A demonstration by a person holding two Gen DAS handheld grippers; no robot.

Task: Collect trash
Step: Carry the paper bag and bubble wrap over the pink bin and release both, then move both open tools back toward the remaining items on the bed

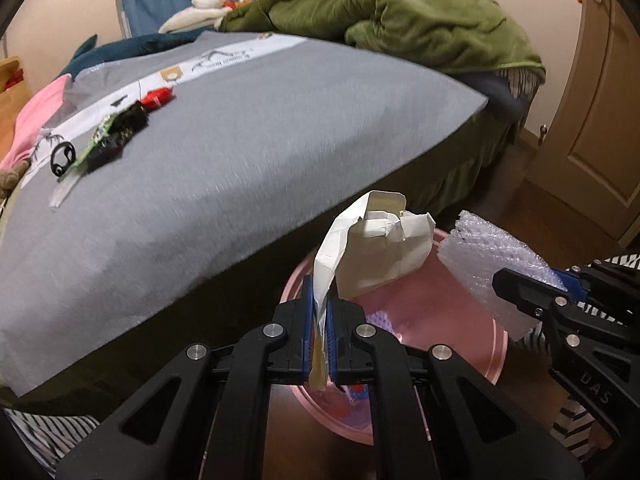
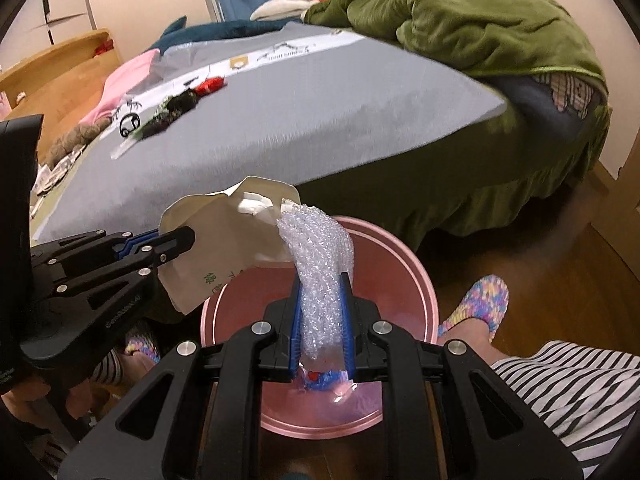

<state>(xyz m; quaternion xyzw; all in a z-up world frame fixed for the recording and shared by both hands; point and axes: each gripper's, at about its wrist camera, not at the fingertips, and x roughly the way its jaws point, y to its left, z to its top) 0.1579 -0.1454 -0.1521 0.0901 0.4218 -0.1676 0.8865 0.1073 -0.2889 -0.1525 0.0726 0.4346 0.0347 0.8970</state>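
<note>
On the far left of the grey bedspread (image 1: 224, 152), a cluster of small litter is seen: a black ring (image 1: 63, 159), a dark wrapper with a green edge (image 1: 116, 134) lying slantwise toward the headboard, and a red wrapper (image 1: 158, 95) just beyond it. Further along, toward the middle, the left gripper (image 1: 319, 308) is clamped on a crumpled white paper bag (image 1: 376, 248), its blue pads pressed tight together on a folded corner. The bag's long axis is carried up and away from the jaws, tilted to the right, with its torn open mouth pointed upward. It is held over the near-left rim of a pink bin (image 1: 484, 360), which is set on the wooden floor just beside the bed; in the right wrist view the bag (image 2: 224, 256) is seen hanging at the bin's left edge. To the right of it, the right gripper (image 2: 322, 320) is closed on a folded strip of bubble wrap (image 2: 320, 256), pinched between both pads. The strip is stood nearly upright, its long axis run straight ahead along the fingers, its free end curled over above the bin (image 2: 420, 280). Some colourful rubbish is glimpsed at the bin's bottom. At the far right a knitted slipper (image 2: 478, 304) and striped clothing (image 2: 568, 392) are seen, and a green blanket (image 2: 460, 20) is heaped on the bed's far corner
</note>
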